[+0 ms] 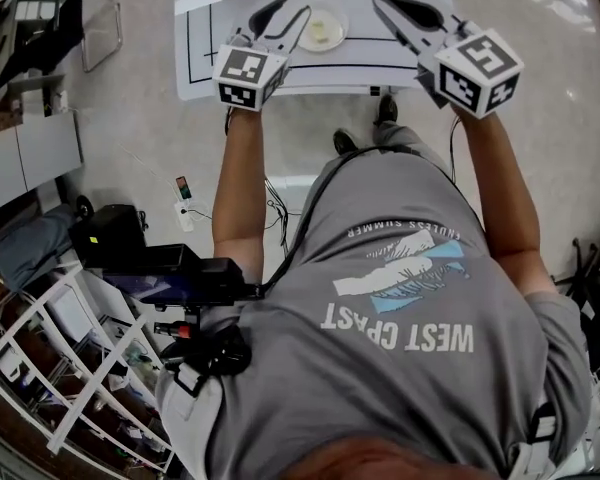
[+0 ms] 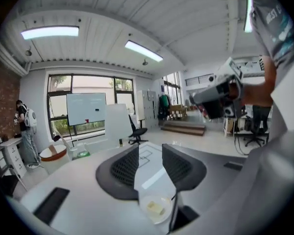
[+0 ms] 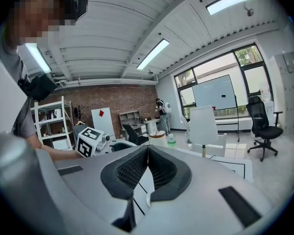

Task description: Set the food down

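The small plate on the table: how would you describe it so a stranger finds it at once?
Start at the white table marked with black lines. In the head view, just right of the open fingers of the left gripper, lies a small plate. Unlike the straight lines around it, it is round and carries a pale yellow piece of food.

We note a white shelf rack (image 1: 70, 368) on the floor at the lower left of the head view, with a black case (image 1: 115, 236) just above it. In the right gripper view, an office chair (image 3: 263, 126) stands near a whiteboard (image 3: 214, 93) at the windows. A person with a backpack (image 3: 162, 112) stands near a brick wall (image 3: 112, 102). Strip lights (image 2: 50, 32) run along the ceiling.
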`<state>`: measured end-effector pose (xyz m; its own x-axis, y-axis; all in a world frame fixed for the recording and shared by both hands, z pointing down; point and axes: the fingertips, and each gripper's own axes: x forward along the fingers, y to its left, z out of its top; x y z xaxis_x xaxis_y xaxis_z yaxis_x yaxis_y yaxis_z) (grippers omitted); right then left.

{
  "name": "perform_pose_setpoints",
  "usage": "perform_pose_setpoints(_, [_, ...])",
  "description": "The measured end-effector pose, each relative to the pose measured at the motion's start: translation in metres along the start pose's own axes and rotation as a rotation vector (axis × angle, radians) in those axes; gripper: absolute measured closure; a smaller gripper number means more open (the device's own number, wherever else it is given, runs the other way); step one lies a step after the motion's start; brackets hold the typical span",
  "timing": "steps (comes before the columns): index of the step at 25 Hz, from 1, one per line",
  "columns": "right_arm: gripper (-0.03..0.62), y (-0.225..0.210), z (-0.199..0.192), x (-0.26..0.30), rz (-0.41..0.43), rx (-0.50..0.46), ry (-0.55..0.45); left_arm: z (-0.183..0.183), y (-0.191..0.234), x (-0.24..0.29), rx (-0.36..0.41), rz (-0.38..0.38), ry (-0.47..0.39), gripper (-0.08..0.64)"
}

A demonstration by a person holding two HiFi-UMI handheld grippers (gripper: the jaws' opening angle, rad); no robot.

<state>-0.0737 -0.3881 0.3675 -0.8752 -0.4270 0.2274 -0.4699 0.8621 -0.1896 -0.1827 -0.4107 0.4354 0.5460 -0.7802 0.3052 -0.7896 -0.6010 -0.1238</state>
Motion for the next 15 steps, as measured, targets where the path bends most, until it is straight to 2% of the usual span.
perform_pose_setpoints(3, [0.586, 0.014, 0.013, -0.01, 0.022, 0.02, -0.031, 0.05, -0.003, -0.038, -0.059, -0.007, -0.153, 0.467])
perform_pose_setpoints(5, [0.586, 0.029, 0.028, -0.011, 0.058, 0.018, -0.067, 0.081, -0.001, -0.071, -0.094, -0.004, -0.259, 0.539])
perform_pose_setpoints(10, [0.588, 0.059, 0.057, -0.02, 0.143, -0.044, -0.146, 0.136, 0.006, -0.142, -0.213, 0.014, -0.5, 0.554])
perform_pose_setpoints(12, [0.588, 0.072, 0.068, -0.027, 0.162, -0.08, -0.163, 0.147, 0.007, -0.166, -0.225, 0.036, -0.552, 0.554])
perform_pose_setpoints(15, [0.588, 0.087, 0.081, -0.035, 0.181, -0.106, -0.19, 0.154, 0.005, -0.191, -0.214, 0.059, -0.58, 0.554])
